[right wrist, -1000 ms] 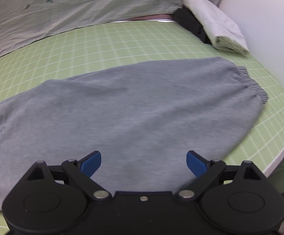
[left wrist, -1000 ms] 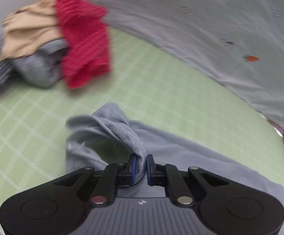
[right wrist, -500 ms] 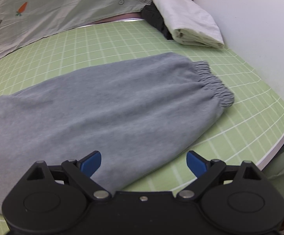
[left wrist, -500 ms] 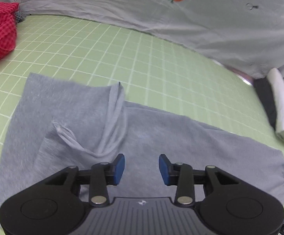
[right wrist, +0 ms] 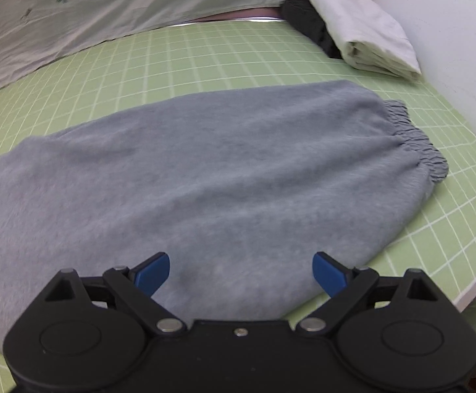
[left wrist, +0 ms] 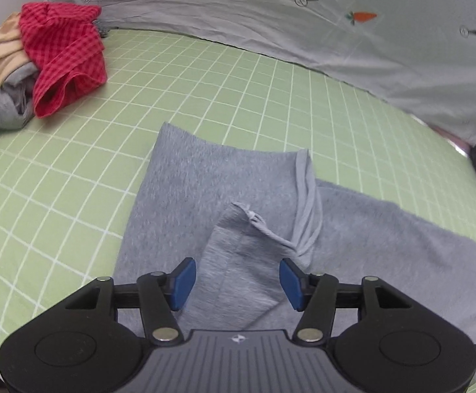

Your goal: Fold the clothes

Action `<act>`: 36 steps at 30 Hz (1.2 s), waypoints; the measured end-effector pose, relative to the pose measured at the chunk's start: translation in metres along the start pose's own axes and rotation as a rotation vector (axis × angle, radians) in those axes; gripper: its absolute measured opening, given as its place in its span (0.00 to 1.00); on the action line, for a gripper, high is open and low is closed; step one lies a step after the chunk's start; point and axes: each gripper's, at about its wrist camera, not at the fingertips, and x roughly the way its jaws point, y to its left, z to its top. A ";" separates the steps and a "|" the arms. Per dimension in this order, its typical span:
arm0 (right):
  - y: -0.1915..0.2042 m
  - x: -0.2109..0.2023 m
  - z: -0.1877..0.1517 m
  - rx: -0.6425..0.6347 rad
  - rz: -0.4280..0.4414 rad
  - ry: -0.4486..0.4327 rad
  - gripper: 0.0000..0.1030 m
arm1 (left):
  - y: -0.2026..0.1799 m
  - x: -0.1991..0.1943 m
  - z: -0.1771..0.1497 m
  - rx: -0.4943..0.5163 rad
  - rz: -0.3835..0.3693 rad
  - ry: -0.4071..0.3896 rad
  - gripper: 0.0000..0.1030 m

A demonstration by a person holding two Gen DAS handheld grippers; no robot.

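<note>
Grey sweatpants point(left wrist: 211, 196) lie flat on the green grid mat point(left wrist: 205, 75), the waist end folded over with a drawstring point(left wrist: 267, 226) loose on top. My left gripper point(left wrist: 236, 278) hovers over that folded end, its jaws opening, with no cloth pinched between the blue pads. In the right wrist view the pants' leg point(right wrist: 205, 170) stretches to an elastic cuff point(right wrist: 415, 137) at the right. My right gripper point(right wrist: 241, 271) stands open above the leg's near edge, holding nothing.
A pile of unfolded clothes sits at the mat's far left, with a red checked garment point(left wrist: 64, 52) on top. A folded white garment point(right wrist: 362, 29) on a black one point(right wrist: 307, 19) lies at the far right. A pale sheet with carrot prints point(left wrist: 303, 19) borders the back. The mat's front edge point(right wrist: 467, 288) runs at the right.
My left gripper let go of the grey waist fabric, which dropped flat as a folded flap, and its jaws have spread apart. Both grippers shifted sideways over the pants; the right stayed open.
</note>
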 end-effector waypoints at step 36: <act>0.002 -0.024 -0.037 -0.028 -0.044 0.041 0.92 | -0.004 -0.002 -0.010 0.093 -0.125 0.004 0.41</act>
